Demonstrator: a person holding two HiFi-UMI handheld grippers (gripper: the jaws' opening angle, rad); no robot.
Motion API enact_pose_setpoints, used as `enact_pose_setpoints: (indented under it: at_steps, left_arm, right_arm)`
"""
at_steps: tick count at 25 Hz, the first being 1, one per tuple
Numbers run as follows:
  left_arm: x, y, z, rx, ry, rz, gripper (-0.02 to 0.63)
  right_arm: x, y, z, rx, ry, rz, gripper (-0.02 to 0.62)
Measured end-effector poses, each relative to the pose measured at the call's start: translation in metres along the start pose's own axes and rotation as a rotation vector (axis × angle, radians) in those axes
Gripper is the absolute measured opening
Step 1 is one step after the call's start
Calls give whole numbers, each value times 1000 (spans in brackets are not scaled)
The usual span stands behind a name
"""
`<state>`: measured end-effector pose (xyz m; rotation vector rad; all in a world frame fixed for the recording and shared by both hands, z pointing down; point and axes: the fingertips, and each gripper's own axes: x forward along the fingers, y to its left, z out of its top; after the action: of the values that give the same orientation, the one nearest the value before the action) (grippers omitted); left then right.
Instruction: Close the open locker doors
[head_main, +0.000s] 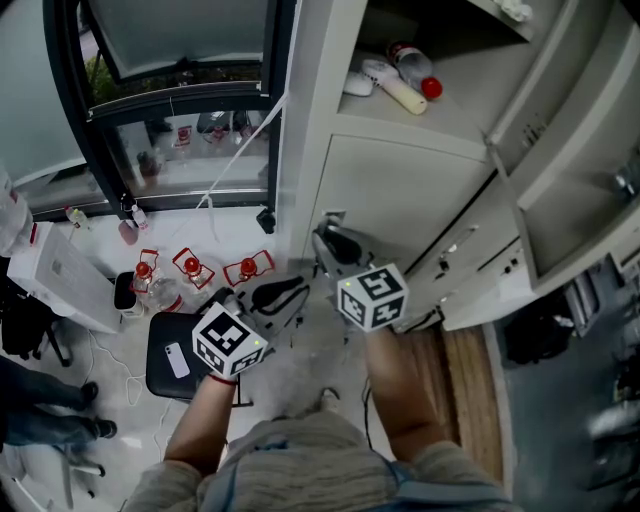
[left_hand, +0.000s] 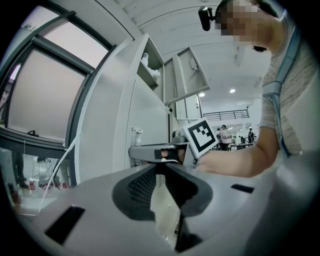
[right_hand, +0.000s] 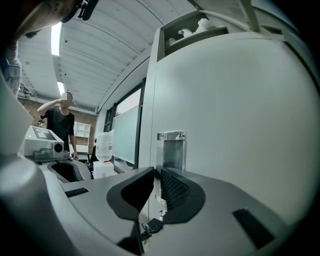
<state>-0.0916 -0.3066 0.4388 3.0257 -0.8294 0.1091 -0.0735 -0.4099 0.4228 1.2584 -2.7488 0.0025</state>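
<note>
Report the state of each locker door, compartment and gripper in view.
Front door: looks closed.
Upper right door: swung open.
Lower right door: open.
Top compartment: open, bottle lying inside.
Left gripper: shut, empty.
Right gripper: jaws slightly apart, nothing gripped.

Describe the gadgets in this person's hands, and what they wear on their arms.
The left gripper and right gripper are each a grey shell with two jaws lined with black ridged pads, and each carries a white cube with black square markers. The top is grey and short-sleeved.
</note>
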Motion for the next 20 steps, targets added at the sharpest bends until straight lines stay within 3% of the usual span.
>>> enact_pose_setpoints:
  at_steps: [20]
  left_arm:
    - [-2,-9,6,19,1,-7,40]
  right_arm:
    - [-2,2,0,-1,16,-7,49]
